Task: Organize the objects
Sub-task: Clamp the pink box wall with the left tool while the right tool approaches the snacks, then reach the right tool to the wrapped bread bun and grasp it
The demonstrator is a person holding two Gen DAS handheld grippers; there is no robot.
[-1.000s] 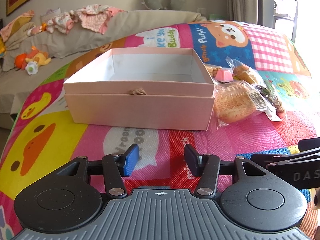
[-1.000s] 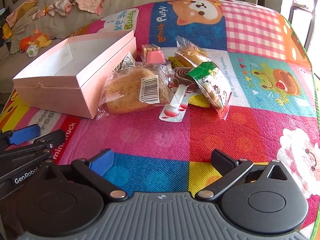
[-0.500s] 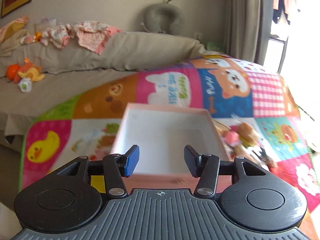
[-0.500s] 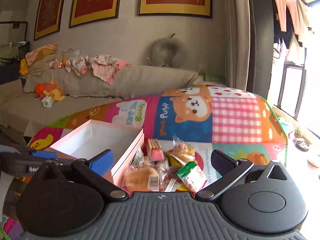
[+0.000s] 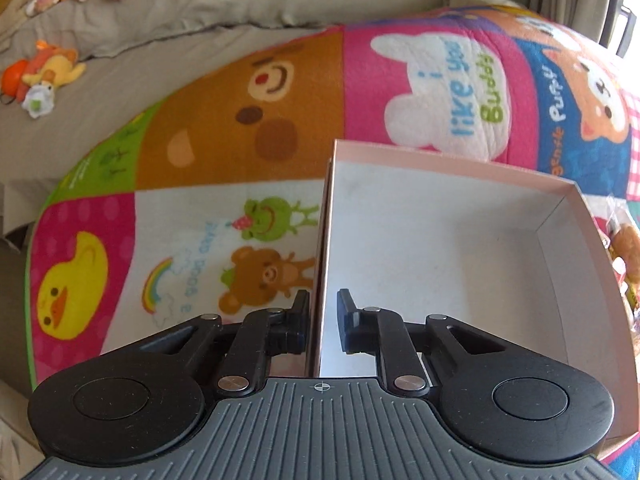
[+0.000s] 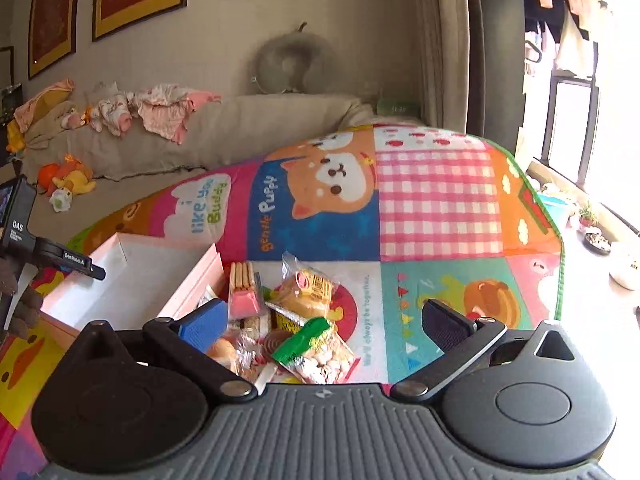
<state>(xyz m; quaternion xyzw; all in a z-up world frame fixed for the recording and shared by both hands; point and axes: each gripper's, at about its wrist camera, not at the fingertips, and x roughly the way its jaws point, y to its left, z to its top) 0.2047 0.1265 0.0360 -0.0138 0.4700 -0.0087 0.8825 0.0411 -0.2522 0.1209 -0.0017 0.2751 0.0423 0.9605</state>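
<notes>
An empty pink box [image 5: 460, 248] with a white inside lies on the cartoon play mat [image 5: 224, 128]. My left gripper [image 5: 323, 312] straddles the box's left wall, one finger outside and one inside. Its jaws are closing on that wall, which is between the pads. In the right wrist view the box [image 6: 132, 276] shows at left, with the left gripper [image 6: 94, 270] at its near left wall. My right gripper [image 6: 324, 308] hangs wide open and holds nothing, above a pile of snacks: a pink biscuit pack [image 6: 242, 288], a bun packet [image 6: 310, 290] and a green packet [image 6: 312, 346].
A beige sofa [image 6: 240, 128] with baby clothes and soft toys [image 6: 68, 178] runs along the far edge of the mat. A grey neck pillow [image 6: 288, 66] leans on the wall. Plants and dishes [image 6: 596, 236] stand by the window at right. A dark-gloved hand [image 6: 20, 300] holds the left gripper.
My left gripper swung from in front of the box to its left wall and went from wide open to nearly closed around it. The right gripper rose away from the snacks, still open.
</notes>
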